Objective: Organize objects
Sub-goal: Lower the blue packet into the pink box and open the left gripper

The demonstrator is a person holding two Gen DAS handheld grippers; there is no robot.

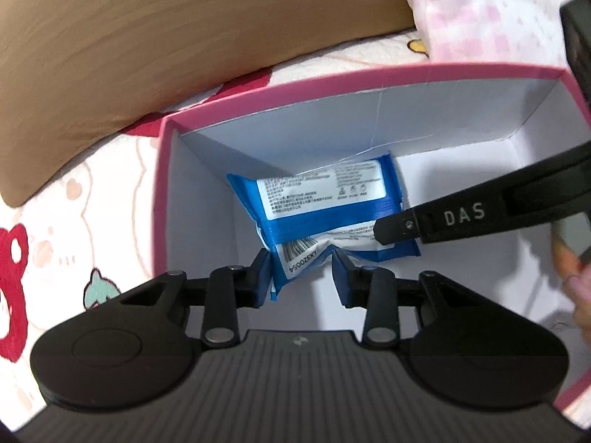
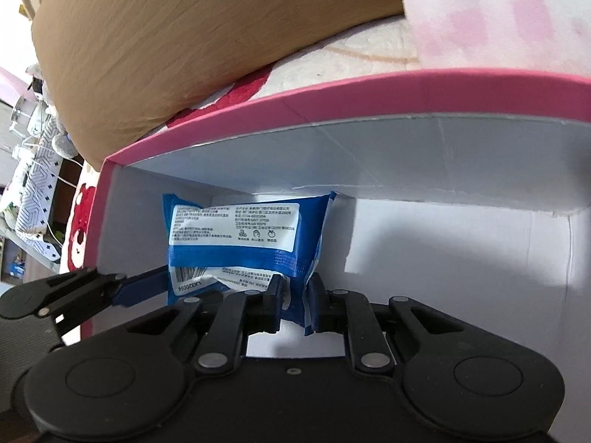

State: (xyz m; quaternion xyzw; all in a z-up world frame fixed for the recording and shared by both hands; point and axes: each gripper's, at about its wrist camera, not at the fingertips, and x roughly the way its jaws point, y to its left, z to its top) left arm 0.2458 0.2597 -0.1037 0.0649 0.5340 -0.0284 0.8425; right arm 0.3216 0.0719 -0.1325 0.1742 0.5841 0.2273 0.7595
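surface: bed sheet (image 1: 55,229), white with red bear and cartoon prints | upper left: tan pillow (image 1: 147,37) | upper right: pink-and-white checked cloth (image 1: 491,11) | far left of right view: cluttered shelf (image 2: 33,199), blurred | light: bright, even

Blue-and-white printed wipes packet (image 1: 325,199) in a pink-rimmed, white-lined cardboard box (image 1: 369,81), on cream bedding with red cartoon bears (image 1: 14,258).

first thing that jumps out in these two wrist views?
A blue and white wipes packet lying in the far left corner of a pink-rimmed white box, which sits on cartoon-print bedding. Both hand-held grippers pinch its near edge: the left hand-held gripper at the barcode corner, the right hand-held gripper beside it.
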